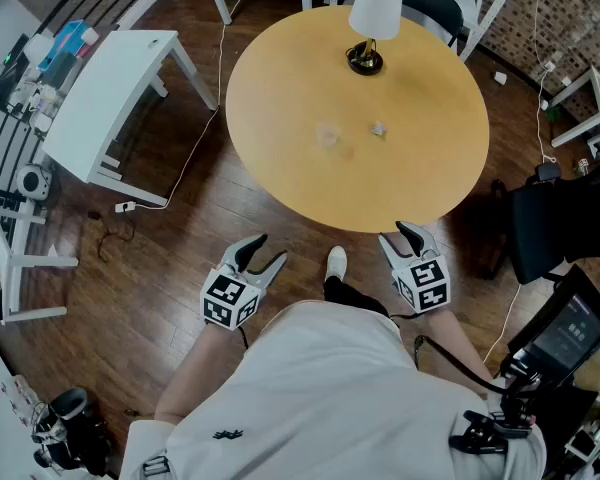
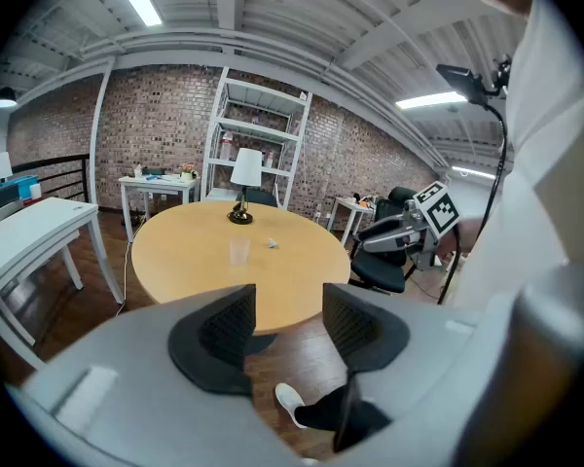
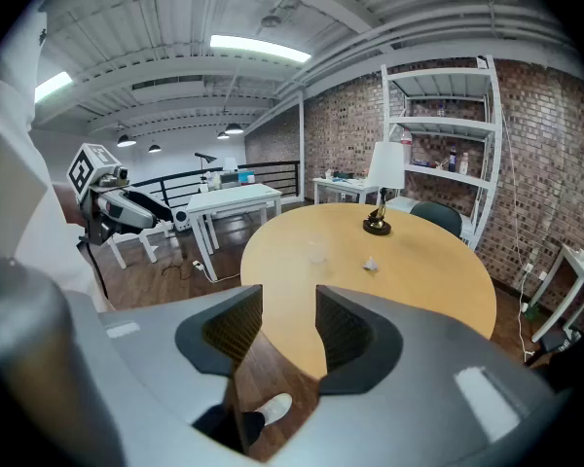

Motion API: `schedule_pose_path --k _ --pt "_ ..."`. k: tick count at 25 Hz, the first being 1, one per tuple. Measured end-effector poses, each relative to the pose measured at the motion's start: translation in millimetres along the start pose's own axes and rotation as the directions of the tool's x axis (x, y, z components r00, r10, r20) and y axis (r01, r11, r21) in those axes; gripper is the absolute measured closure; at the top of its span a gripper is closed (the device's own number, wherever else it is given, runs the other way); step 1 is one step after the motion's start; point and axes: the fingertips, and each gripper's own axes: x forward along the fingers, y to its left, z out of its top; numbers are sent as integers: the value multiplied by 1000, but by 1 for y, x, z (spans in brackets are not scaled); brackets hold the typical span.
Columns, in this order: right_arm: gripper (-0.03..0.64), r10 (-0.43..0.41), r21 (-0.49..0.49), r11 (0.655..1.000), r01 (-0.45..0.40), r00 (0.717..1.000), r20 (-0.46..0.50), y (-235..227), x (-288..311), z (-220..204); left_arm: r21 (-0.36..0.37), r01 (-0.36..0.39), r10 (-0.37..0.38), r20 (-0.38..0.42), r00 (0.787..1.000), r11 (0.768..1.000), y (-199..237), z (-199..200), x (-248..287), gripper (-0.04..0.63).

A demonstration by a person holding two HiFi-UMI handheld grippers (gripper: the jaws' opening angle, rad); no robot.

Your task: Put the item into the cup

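A clear plastic cup [image 1: 328,135] stands near the middle of the round wooden table [image 1: 270,118]; it also shows in the left gripper view [image 2: 238,251] and the right gripper view [image 3: 317,251]. A small pale crumpled item [image 1: 378,128] lies on the tabletop just right of the cup, item [image 2: 271,243], item [image 3: 371,264]. My left gripper [image 1: 263,253] hangs open over the floor, short of the table's near edge. My right gripper [image 1: 408,236] is open at the table's near edge. Nothing is between either pair of jaws.
A table lamp [image 1: 372,23] with a white shade stands at the far side of the table. A white desk [image 1: 110,88] is to the left, a black chair [image 1: 565,223] to the right. My white shoe [image 1: 336,262] is on the wooden floor below the table edge.
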Motion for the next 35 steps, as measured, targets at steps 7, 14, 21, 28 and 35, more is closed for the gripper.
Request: schedule_pose_path --k 7,14,21,28,35 --pt "442 -28 -56 998 29 999 18 -89 45 36 8 -3 3 12 1000 1000 33 63 81 410" --pt "443 -66 -51 997 66 998 8 -129 89 46 36 68 -68 5 998 997 45 100 128 410" --pt "451 -137 -9 991 137 990 -42 -154 146 50 80 152 -150 -35 988 985 86 121 148 410" --pt "451 -191 5 981 193 976 -107 -183 215 55 73 172 -168 -60 984 982 140 131 144 410" --pt "451 -225 86 965 246 954 -199 -221 270 33 53 159 -154 -93 984 986 176 124 134 410"
